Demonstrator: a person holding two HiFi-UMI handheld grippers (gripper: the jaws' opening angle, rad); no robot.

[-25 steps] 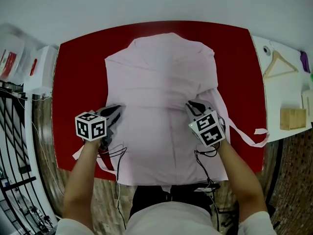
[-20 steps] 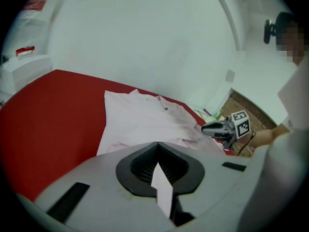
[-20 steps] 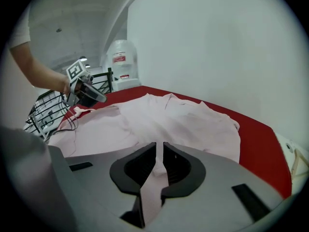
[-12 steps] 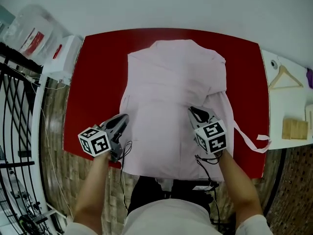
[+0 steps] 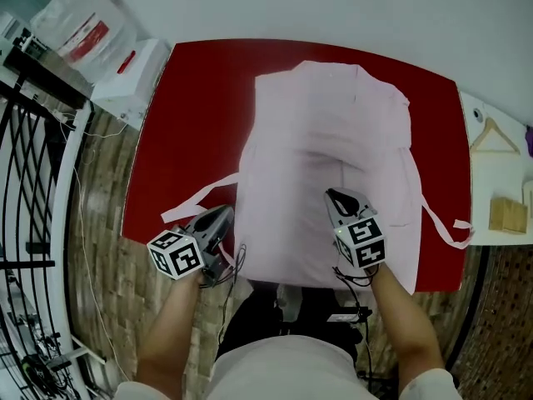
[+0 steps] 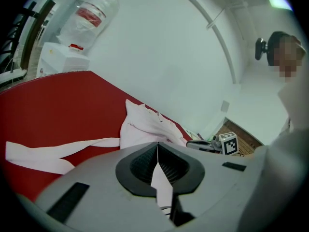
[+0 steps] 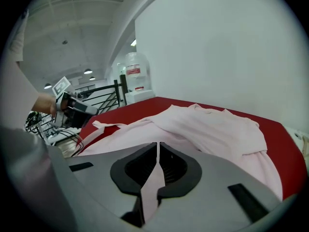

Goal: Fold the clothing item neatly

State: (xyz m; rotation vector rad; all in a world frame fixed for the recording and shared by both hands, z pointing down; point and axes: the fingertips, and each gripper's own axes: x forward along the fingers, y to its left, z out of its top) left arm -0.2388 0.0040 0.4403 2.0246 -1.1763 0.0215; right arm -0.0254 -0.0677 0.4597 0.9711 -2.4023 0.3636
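A pale pink garment (image 5: 333,140) lies spread on the red table (image 5: 200,115), collar end far, hem at the near edge. My left gripper (image 5: 223,217) sits at the garment's near left corner, shut on a fold of pink cloth that shows between its pads in the left gripper view (image 6: 157,151). My right gripper (image 5: 335,197) rests on the near right part, shut on the same cloth (image 7: 158,151). One tie strip (image 5: 196,202) trails left across the table; another (image 5: 441,223) lies at the right edge.
A white box (image 5: 133,69) and a plastic bag (image 5: 83,23) stand beyond the table's far left corner. A black metal railing (image 5: 33,182) runs along the left. On the white surface at right lie a wooden hanger (image 5: 497,136) and a wooden block (image 5: 506,213).
Both grippers have drawn back toward the near edge with the cloth. The left one now hangs at the table's edge, and the left tie strip lies stretched out on the red surface.
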